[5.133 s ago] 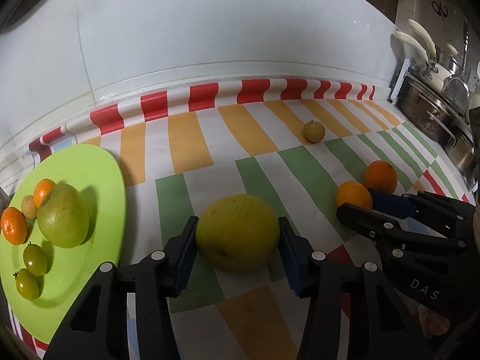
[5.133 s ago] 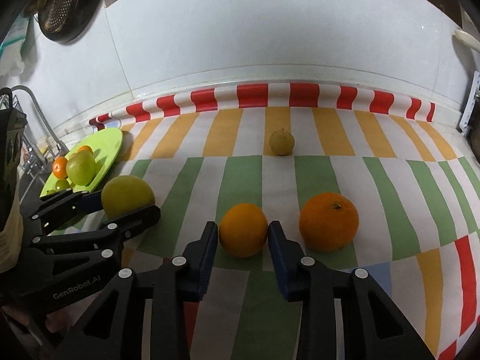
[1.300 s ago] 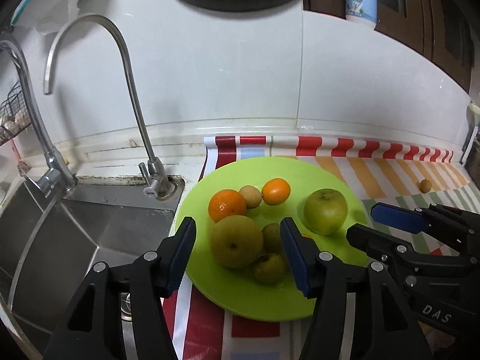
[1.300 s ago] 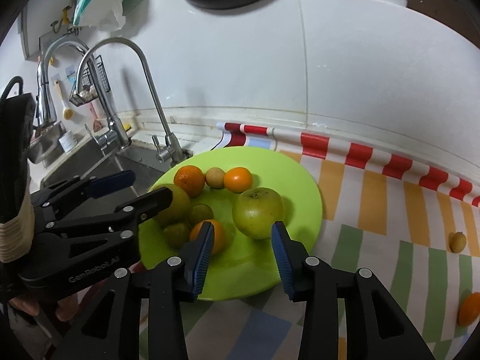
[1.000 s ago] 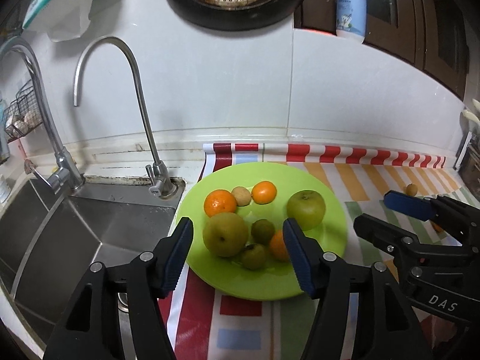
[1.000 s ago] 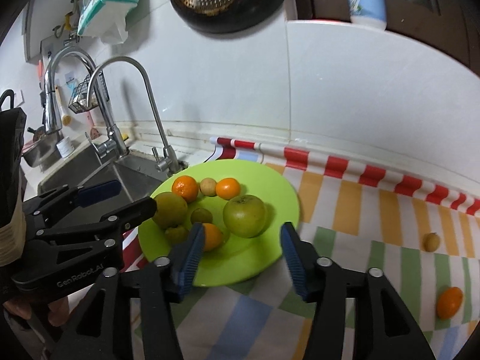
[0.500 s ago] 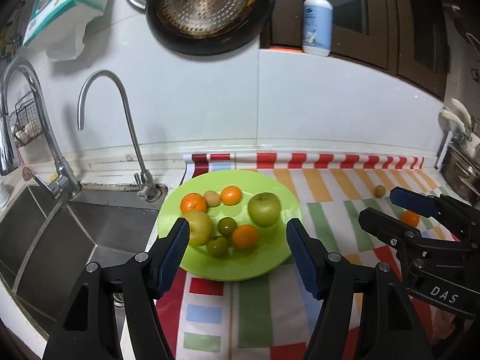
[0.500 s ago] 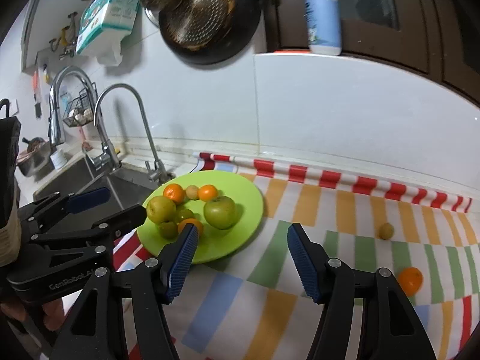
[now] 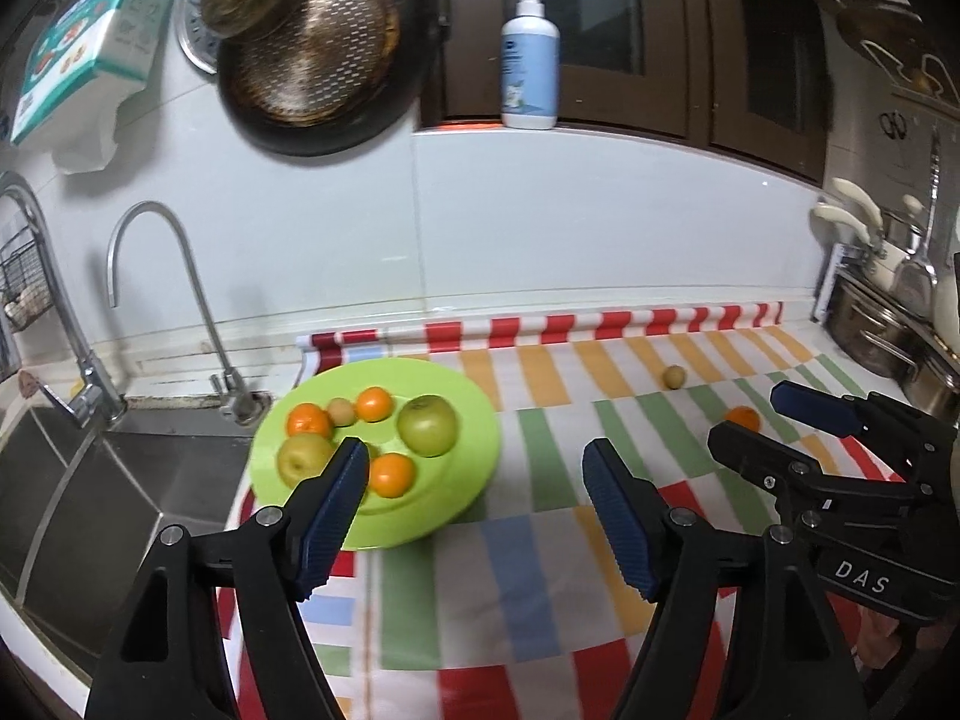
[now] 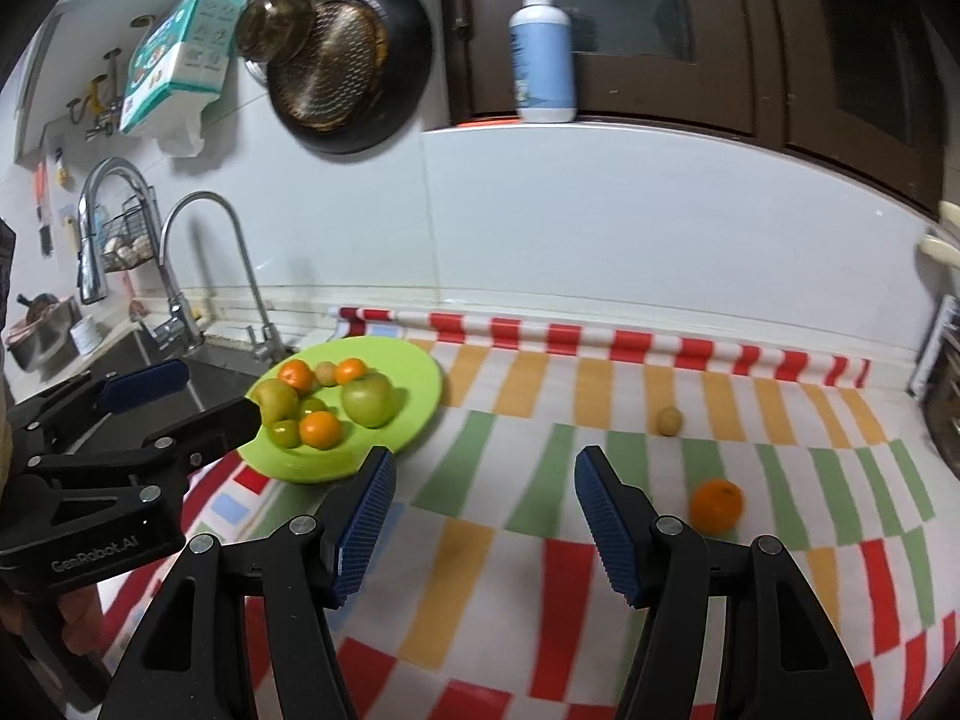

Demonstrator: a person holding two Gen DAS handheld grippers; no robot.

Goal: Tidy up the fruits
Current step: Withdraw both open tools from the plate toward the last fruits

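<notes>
So from where I'm sitting, the table (image 9: 540, 618) with its striped cloth fills most of both views, and I'll use the green plate (image 9: 474, 468) as my anchor for everything. The sink (image 9: 78, 498) sits just left of the plate, with the curved faucet (image 9: 174, 294) rising behind the plate's left edge. On the wall above the plate hangs a dark pan (image 9: 318, 60), and a soap bottle (image 9: 530, 60) stands on the ledge up and to the right of it. My left gripper (image 9: 474, 516) hovers over the cloth at the plate's near right side, jaws wide apart and holding nothing; its left finger hides a bit of the plate. My right gripper (image 10: 483, 516) is further right of the plate, also spread wide and empty. On the plate itself: a green apple (image 9: 427, 425) on the right side, a yellowish pear (image 9: 303, 461) on the left, an orange (image 9: 391, 474) at the near side, two more oranges at the back with a small tan fruit (image 9: 340, 411) between them, plus small green fruit in the middle. Well off to the plate's right, a loose orange (image 10: 715, 505) lies on the cloth, and a small yellowish fruit (image 10: 669, 421) sits beyond it, nearer the wall.
</notes>
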